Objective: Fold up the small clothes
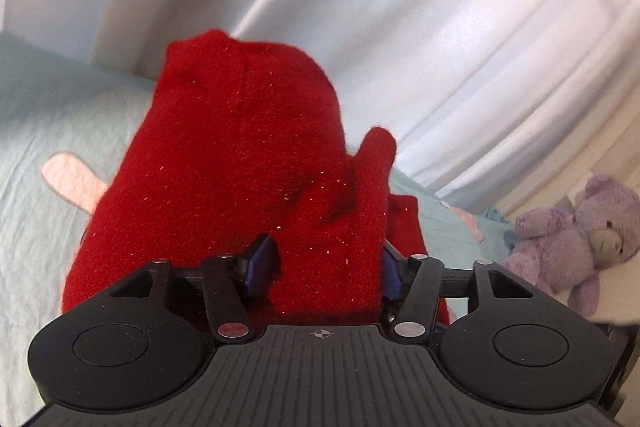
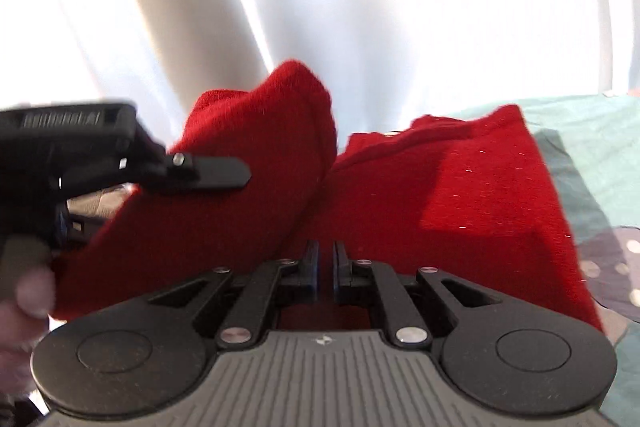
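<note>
Red fuzzy knitted cloth (image 1: 240, 163) with tiny sparkly threads lies on the pale blue-green bed sheet (image 1: 48, 115), near the far edge of the bed where white curtains (image 1: 460, 39) hang. The cloth is bunched up, and one flap stands up in the air. The left gripper (image 1: 326, 263) has its blue pads apart, with a fold of the red cloth between them, and the pads do not seem to press on it. The right gripper (image 2: 326, 267) has its pads close together with only a thin gap, right over the red cloth, but I cannot tell if any cloth is pinched there. This looks like the middle of a fold, with one side lifted over the rest. Next, the flap needs to be laid flat and smoothed down so the edges match. A soft purple teddy bear (image 1: 576, 235) sits by the bed's right edge.
</note>
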Motion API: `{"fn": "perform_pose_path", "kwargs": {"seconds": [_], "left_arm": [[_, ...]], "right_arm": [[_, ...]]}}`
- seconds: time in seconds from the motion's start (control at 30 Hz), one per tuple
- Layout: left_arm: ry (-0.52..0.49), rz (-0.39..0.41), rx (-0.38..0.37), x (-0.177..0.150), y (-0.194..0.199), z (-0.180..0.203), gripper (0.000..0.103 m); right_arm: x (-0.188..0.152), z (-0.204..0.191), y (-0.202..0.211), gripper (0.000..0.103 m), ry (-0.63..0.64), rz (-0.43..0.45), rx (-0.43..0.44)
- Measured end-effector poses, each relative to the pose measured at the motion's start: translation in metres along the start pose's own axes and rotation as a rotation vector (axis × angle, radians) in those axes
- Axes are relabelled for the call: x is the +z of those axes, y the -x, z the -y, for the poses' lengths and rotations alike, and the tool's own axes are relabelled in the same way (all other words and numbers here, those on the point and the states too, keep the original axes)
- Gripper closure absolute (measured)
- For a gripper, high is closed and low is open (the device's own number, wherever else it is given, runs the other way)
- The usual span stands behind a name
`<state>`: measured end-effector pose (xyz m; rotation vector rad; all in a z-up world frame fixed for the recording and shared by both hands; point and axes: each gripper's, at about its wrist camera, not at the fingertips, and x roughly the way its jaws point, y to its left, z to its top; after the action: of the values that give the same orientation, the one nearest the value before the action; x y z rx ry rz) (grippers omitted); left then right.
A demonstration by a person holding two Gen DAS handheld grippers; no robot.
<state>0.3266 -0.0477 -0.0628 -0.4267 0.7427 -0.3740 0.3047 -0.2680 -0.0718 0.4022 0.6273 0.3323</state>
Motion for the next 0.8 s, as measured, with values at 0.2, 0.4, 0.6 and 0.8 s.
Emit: {"fn": "perform_pose_path", "kwargs": {"seconds": [0.2,0.4,0.6,0.8], "left_arm": [[-0.070,-0.050,-0.170,-0.010,0.058,0.016,0.025],[-0.032,0.087,-0.049,-0.009,0.135,-0.016,0.015],[-0.067,0.066,0.147,-0.025,0.125,-0.047,0.015],[-0.058,0.037,0.144,-0.031,0.117,-0.043,0.015]], "right_arm": [[0.027,0.024,0.032,0.075,-0.140,0.009,0.021],[0.047,0.004,0.045,0.045,-0.129,0.012,0.103],[0.064,-0.027,0.003,0.036,-0.120,-0.068,0.166],[0.057,-0.047,-0.050,0.076,-0.110,-0.215,0.184]]}}
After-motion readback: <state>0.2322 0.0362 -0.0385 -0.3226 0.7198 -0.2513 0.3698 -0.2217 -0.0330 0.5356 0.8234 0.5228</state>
